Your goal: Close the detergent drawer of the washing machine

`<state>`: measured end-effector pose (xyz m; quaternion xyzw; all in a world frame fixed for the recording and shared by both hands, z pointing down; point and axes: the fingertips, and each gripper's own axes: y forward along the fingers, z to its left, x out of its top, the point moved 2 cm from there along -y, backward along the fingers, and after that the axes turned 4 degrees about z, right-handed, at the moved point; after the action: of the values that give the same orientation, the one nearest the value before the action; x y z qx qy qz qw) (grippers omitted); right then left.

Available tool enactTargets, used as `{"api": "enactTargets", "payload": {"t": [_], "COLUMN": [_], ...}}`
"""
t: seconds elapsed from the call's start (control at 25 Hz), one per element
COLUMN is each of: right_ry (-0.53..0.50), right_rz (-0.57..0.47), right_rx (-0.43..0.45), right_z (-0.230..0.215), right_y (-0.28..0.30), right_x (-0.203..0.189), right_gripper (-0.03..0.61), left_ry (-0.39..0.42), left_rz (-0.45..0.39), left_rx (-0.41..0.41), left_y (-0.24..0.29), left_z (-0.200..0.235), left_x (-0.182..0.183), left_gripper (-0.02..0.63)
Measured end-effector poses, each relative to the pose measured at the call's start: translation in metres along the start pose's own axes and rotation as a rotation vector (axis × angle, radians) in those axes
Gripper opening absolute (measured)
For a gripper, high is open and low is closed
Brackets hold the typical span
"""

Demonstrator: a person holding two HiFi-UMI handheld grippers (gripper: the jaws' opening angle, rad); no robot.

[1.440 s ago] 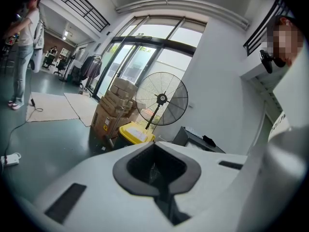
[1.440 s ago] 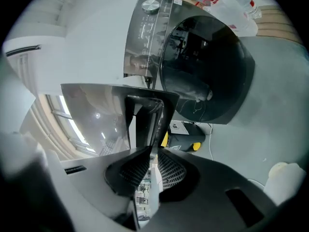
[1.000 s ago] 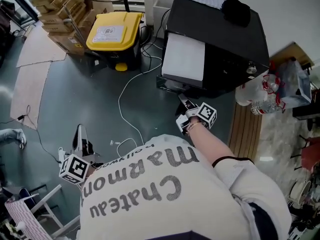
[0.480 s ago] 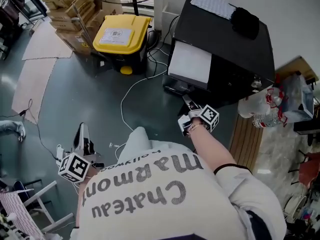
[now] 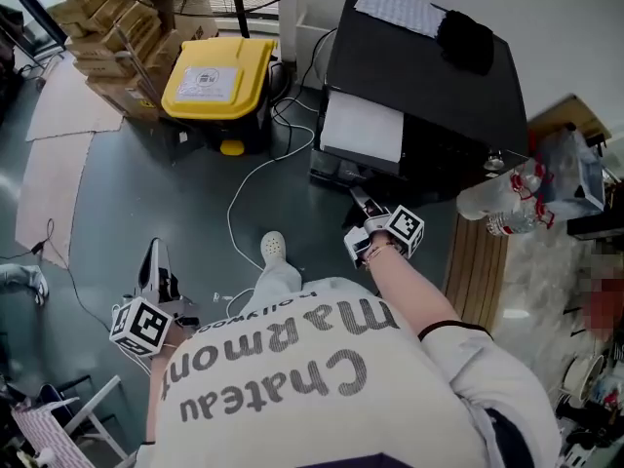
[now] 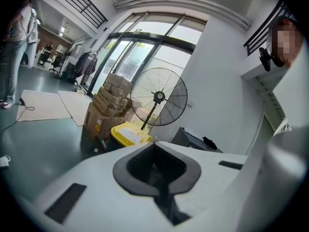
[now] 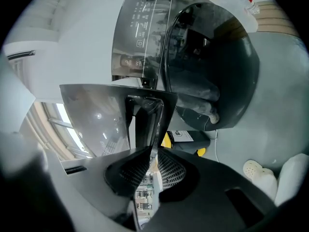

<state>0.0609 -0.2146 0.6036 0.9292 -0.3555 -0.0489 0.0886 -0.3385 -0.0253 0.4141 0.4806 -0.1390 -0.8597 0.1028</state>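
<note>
A black washing machine (image 5: 419, 66) stands at the top of the head view, with a cloth and a dark object on its lid. In the right gripper view its round door (image 7: 217, 76) and control panel (image 7: 140, 28) fill the upper part. The detergent drawer's glossy dark front (image 7: 96, 120) juts toward me. My right gripper (image 7: 150, 151) is shut on that front's edge, ribbed pads (image 7: 171, 170) on either side. From above, the right gripper (image 5: 361, 199) sits at the machine's front. My left gripper (image 5: 154, 264) hangs low by the person's side, shut and holding nothing (image 6: 155, 178).
A yellow-lidded black bin (image 5: 216, 71), stacked cardboard boxes (image 5: 107, 13) and a standing fan (image 6: 158, 96) are left of the machine. A white cable (image 5: 239, 198) trails over the grey floor. Plastic bottles (image 5: 507, 203) lie on a wooden bench at right. The person's white shoe (image 5: 274, 247) is near the cable.
The person has stepped toward the machine and a white shoe has come into view. The right gripper stays clamped on the drawer front. The left gripper drifted along at the side.
</note>
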Motion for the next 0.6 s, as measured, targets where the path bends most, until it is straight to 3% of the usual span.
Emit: {"api": "enactTargets", "payload": {"t": [0.6], "right_ry": [0.029], "right_rz": [-0.117], "right_rx": [-0.073], "right_z": [0.002], "right_y": [0.035], "right_x": [0.041], "right_gripper": [0.067], "left_ry": [0.000], "left_rz": [0.091], "left_rx": [-0.081], "left_y": [0.112], "left_z": [0.010], "left_x": [0.035], "left_gripper": [0.008]}}
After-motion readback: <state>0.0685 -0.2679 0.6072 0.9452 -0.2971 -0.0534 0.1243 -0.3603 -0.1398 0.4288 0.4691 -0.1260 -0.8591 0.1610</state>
